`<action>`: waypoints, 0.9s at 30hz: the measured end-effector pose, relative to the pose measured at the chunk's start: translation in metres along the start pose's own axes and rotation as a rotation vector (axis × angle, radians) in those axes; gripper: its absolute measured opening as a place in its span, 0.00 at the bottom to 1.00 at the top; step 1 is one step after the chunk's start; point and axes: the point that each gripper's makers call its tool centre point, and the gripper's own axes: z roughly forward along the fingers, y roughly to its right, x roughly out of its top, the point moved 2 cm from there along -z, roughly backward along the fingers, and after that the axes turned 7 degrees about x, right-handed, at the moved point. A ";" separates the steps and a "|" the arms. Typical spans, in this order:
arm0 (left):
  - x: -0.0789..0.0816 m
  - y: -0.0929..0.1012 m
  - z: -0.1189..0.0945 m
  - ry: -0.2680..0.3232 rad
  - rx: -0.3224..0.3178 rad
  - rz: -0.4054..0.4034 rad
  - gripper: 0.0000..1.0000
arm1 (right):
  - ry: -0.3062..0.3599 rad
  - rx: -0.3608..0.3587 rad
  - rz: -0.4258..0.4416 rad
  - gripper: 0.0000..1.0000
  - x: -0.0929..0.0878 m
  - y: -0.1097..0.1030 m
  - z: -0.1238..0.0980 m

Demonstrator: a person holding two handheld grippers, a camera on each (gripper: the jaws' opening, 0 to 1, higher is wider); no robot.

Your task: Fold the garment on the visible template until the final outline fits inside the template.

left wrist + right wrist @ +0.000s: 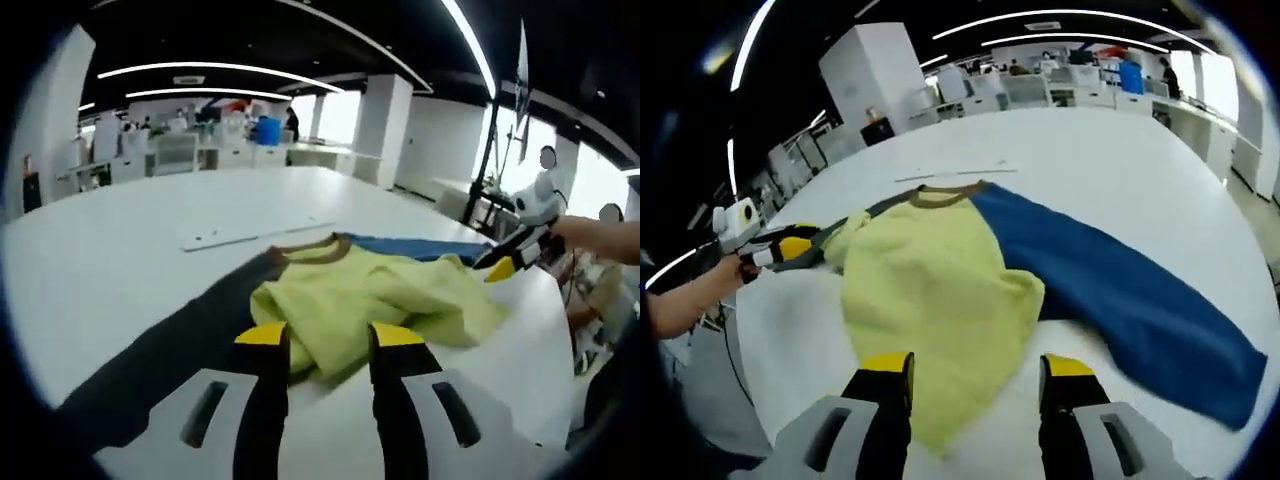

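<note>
Between the right gripper's (977, 372) wide-open jaws: yellow garment (930, 290) hem; left gripper (330, 340) open too; pinch hem fully.

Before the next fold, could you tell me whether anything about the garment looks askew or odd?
Yes: the garment lies rumpled on the white table, its yellow body bunched and folded over itself, while the blue sleeve and grey sleeve trail out unfolded on opposite sides.

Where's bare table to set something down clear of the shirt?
Free: the wide white table beyond the brown collar, past the thin white strip, and right of the blue sleeve. Crowded: the near edge, where the yellow body bunches at the right gripper, and the grey sleeve by the left gripper.
</note>
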 end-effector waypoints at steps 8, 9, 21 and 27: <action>-0.024 0.002 -0.001 -0.069 -0.007 0.039 0.24 | -0.019 -0.009 -0.002 0.47 -0.013 -0.011 -0.004; -0.027 0.002 0.000 -0.079 -0.004 0.050 0.23 | -0.022 -0.013 -0.002 0.47 -0.015 -0.011 -0.003; -0.040 -0.003 0.015 -0.135 0.032 0.107 0.16 | -0.074 -0.069 0.018 0.34 -0.043 -0.017 -0.001; -0.040 -0.003 0.021 -0.133 0.056 0.083 0.13 | -0.079 -0.097 0.042 0.24 -0.052 -0.023 -0.001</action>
